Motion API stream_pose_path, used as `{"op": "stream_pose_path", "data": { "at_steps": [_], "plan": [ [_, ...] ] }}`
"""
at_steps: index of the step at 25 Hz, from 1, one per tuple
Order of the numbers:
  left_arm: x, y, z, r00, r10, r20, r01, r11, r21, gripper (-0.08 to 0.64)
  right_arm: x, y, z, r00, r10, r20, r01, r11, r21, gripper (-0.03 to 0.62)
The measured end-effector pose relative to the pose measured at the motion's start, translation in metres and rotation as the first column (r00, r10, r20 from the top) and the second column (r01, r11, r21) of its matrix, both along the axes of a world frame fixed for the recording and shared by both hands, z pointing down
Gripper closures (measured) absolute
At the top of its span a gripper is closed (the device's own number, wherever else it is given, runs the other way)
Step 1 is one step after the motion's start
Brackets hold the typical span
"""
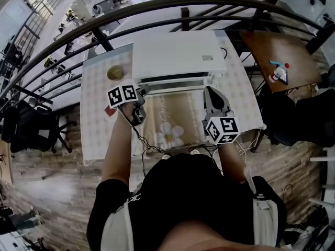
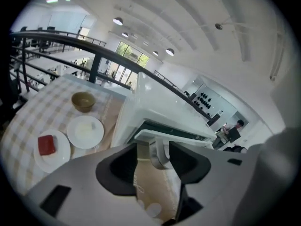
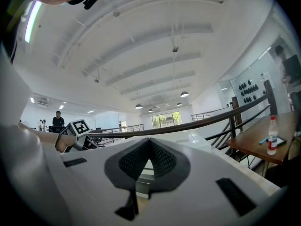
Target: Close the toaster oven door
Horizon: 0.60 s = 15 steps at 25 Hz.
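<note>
The white toaster oven [image 1: 178, 54] stands at the back of the table, its door [image 1: 175, 83] tilted slightly open with a dark gap along the top. In the left gripper view the door's white handle bar [image 2: 181, 138] runs across, and its post [image 2: 160, 155] sits between the jaws. My left gripper [image 2: 153, 149] is open around that post; a gap shows on the post's left side. In the head view the left gripper [image 1: 140, 93] is at the door's left end. My right gripper [image 1: 212, 94] hovers before the door's right end, shut and holding nothing [image 3: 150, 147].
A brown bowl [image 2: 83, 101], a white plate [image 2: 85, 131] and a plate with a red block [image 2: 47, 145] lie left of the oven. A flowered mat [image 1: 172, 122] lies before the door. A dark railing [image 1: 157, 7] curves behind. A wooden side table with a bottle [image 1: 279, 73] stands to the right.
</note>
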<state>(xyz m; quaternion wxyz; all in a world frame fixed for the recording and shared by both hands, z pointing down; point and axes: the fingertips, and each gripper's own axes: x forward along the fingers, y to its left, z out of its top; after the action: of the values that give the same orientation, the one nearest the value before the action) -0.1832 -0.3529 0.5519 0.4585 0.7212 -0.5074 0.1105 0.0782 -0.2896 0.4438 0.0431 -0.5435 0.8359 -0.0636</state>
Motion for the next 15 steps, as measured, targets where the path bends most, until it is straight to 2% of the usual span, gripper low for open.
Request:
{"op": "stream_pose_path", "data": {
  "at_steps": [5, 8, 9, 11, 15],
  "plan": [
    [-0.002, 0.004, -0.022, 0.996, 0.016, 0.087, -0.022, 0.997, 0.072, 0.339, 0.000, 0.001, 0.001, 1.000, -0.013, 0.009, 0.013, 1.000, 0.003, 0.589],
    [-0.002, 0.014, -0.042, 0.990, 0.002, 0.144, -0.028, 0.983, 0.180, 0.347, -0.005, -0.001, -0.002, 1.000, -0.026, 0.007, 0.026, 1.000, 0.015, 0.589],
    [-0.004, 0.017, -0.054, 0.986, -0.019, 0.164, -0.021, 0.971, 0.240, 0.377, -0.007, -0.002, -0.006, 1.000, -0.029, 0.006, 0.029, 0.999, 0.023, 0.589],
    [-0.009, 0.024, -0.083, 0.977, -0.079, 0.198, 0.001, 0.930, 0.367, 0.435, -0.012, -0.005, -0.015, 0.999, -0.036, 0.008, 0.036, 0.998, 0.047, 0.589],
    [-0.010, 0.045, -0.138, 0.956, -0.178, 0.232, 0.010, 0.814, 0.581, 0.520, -0.021, -0.009, -0.038, 0.999, -0.050, 0.018, 0.047, 0.992, 0.114, 0.589]
  ]
}}
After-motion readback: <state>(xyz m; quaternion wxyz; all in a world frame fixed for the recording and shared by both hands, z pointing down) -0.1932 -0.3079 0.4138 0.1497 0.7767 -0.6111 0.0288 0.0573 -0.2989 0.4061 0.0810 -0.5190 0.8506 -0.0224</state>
